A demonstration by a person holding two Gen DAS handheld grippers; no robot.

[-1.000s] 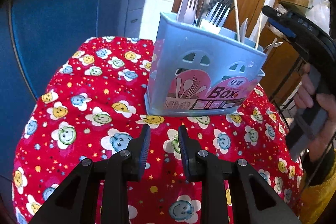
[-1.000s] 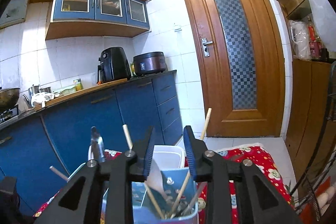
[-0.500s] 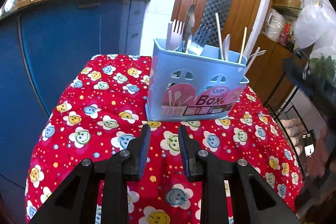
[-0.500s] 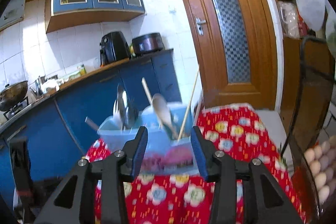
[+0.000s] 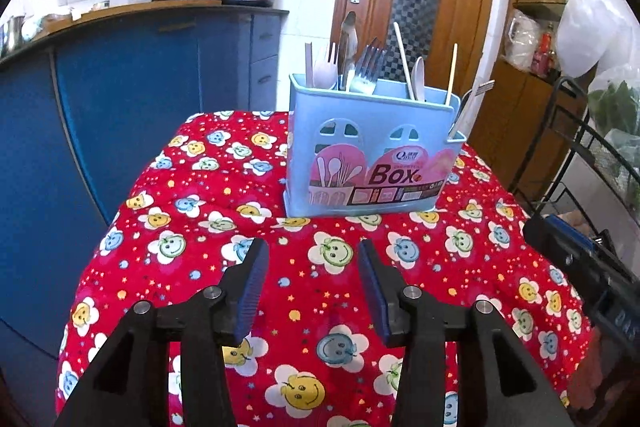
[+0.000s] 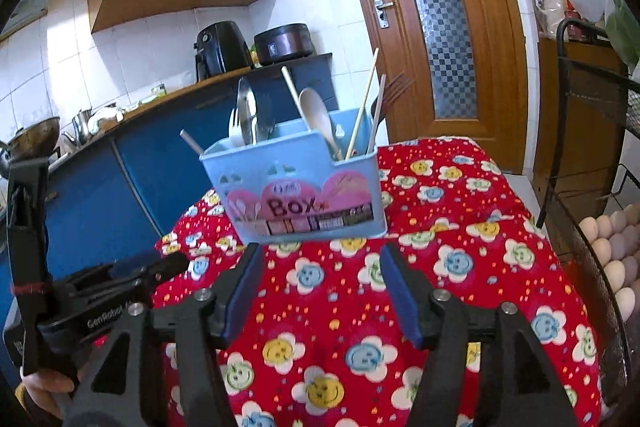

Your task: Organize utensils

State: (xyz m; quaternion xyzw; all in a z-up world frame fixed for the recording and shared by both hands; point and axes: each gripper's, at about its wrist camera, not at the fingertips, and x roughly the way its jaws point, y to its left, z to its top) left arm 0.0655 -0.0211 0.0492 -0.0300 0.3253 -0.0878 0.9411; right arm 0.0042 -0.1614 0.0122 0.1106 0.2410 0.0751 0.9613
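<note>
Both your left gripper (image 5: 312,291) and right gripper (image 6: 320,291) had just been opening, empty, with the light, probably tippy plastic box (image 6: 296,187) ahead holding stiff, slippery utensils (image 6: 316,115) best pinched by their handles.

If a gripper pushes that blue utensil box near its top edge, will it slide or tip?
The blue utensil box probably tips: it stands tall and narrow, with cutlery sticking above its rim. The soft red cloth likely resists sliding. Thin plastic walls may flex.

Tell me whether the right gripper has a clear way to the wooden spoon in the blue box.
Probably yes: the right gripper is open and empty, the wooden spoon rises above the blue box, nothing between.
</note>
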